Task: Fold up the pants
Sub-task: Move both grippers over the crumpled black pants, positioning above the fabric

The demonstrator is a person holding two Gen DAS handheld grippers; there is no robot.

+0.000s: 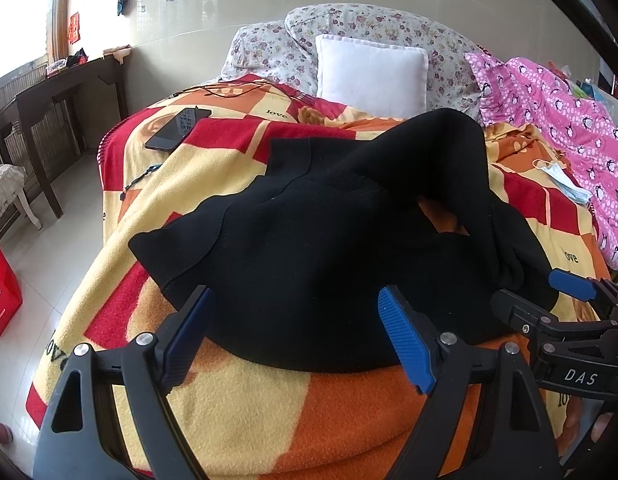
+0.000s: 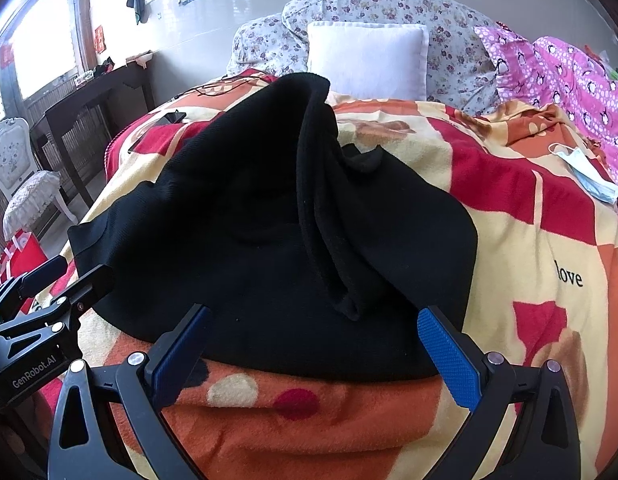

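Black pants [image 1: 317,248] lie crumpled on the orange, red and yellow blanket [image 1: 245,412], with one leg bunched up toward the pillows. My left gripper [image 1: 295,300] is open at the pants' near edge, empty. My right gripper [image 2: 315,316] is open at the near edge too, over the pants [image 2: 269,240], empty. The right gripper also shows at the right of the left wrist view [image 1: 549,284], and the left gripper at the left of the right wrist view [image 2: 65,272].
A phone [image 1: 179,128] and a cable lie on the blanket's far left. A white pillow [image 1: 371,74], floral bedding and a pink penguin quilt [image 1: 561,120] sit behind. A face mask [image 1: 561,178] lies right. A dark table [image 1: 57,92], chair and red bag [image 1: 1,288] stand left.
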